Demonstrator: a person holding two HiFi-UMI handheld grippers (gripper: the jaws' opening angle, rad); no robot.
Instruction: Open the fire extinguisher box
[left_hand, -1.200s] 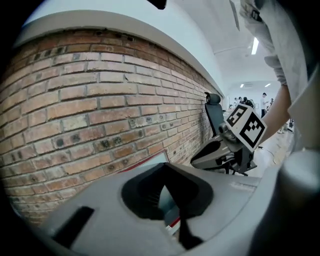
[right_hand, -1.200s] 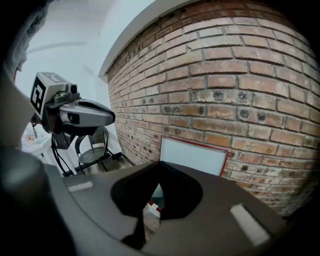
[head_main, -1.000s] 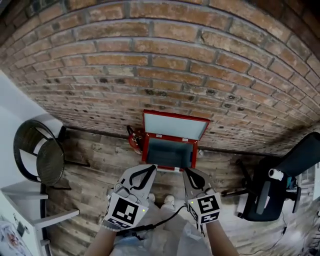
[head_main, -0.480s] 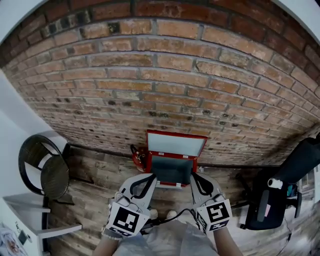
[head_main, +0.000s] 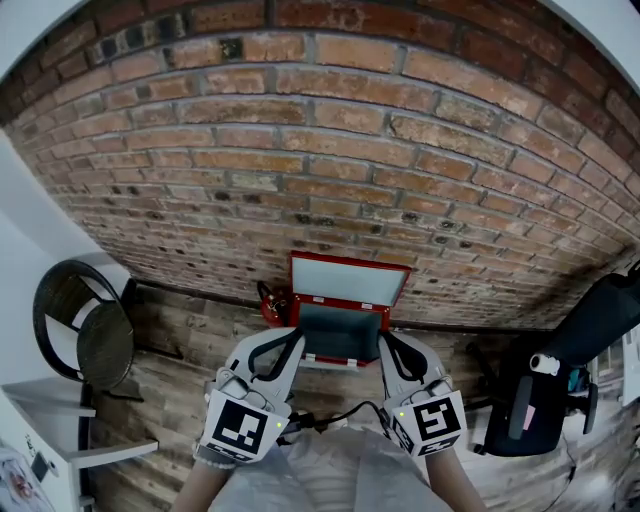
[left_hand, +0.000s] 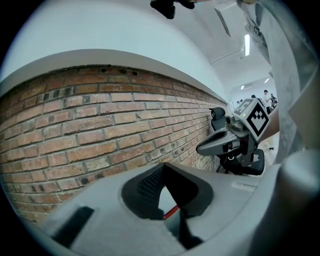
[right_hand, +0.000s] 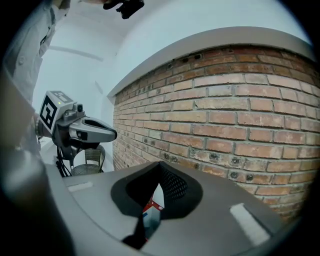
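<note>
Against the far brick wall (head_main: 330, 170), a red metal fire extinguisher box (head_main: 340, 325) sits open, lid upright. Nearer, the left gripper (head_main: 294, 338) and right gripper (head_main: 385, 341) flank its near corners, jaws closed on nothing.

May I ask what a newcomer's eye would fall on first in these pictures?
The red box stands out most, on the floor against the brick wall, with its lid raised. Just below it in the head view, the left gripper and right gripper point toward it, both with jaws shut and empty.
</note>
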